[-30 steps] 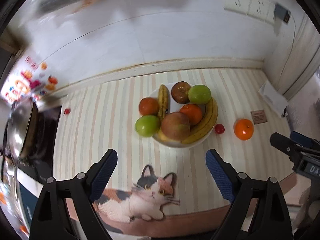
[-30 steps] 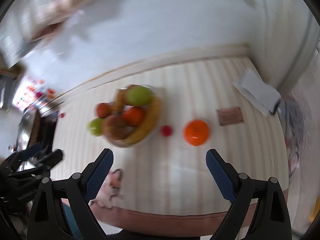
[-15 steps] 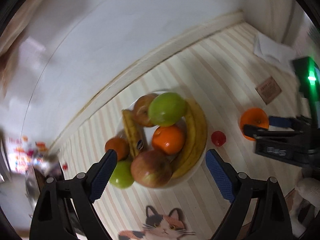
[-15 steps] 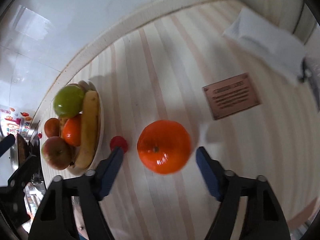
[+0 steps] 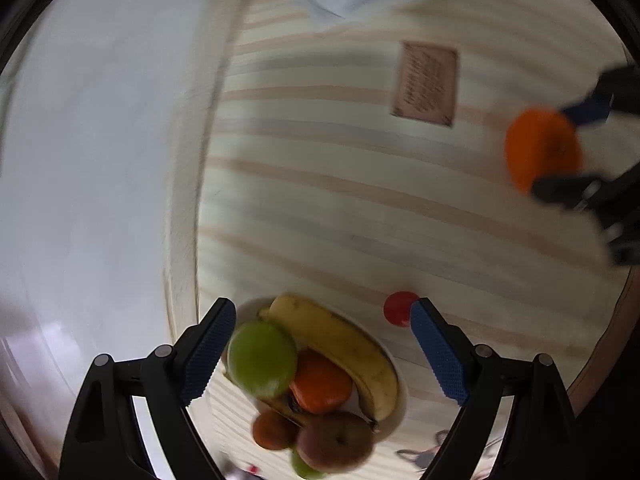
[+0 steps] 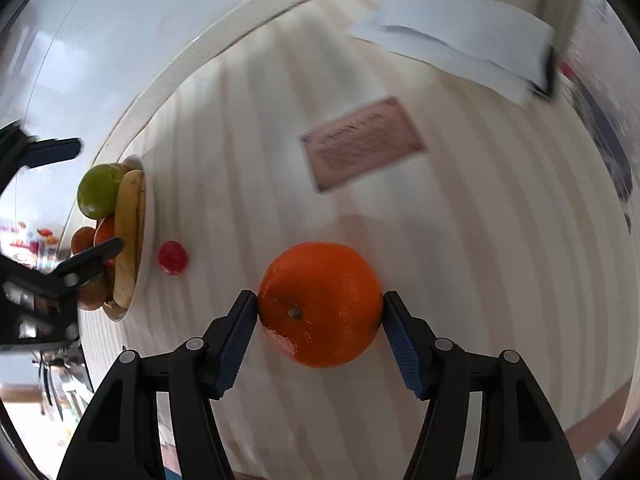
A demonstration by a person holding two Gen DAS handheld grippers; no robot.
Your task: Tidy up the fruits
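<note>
Round bright orange fruit on striped cream tablecloth, sitting squarely between blue-padded fingers of right gripper; left pad touching fruit's side, right pad against opposite side, so clamped on orange, stem dimple facing camera. Same orange seen from left wrist view at far right, pinched by dark fingers of right gripper, well apart from the plate. Left gripper spread wide, holding nothing, hovering over white round plate of fruit; plate contents lying between and below its blue pads. On plate: green apple close to left pad, long yellow banana curving along plate's rim, small orange citrus tucked between apple and banana, reddish-brown apple and smaller brown-red fruit nearer the camera. Small red round fruit on cloth just outside plate, just beside left gripper's right pad in view. In right wrist view, same small red fruit between plate and orange, apart from both. Brown rectangular card flat on cloth beyond orange; white folded paper farther back near wall. Cat print on cloth partly visible at bottom edge. Left view motion-blurred.
</note>
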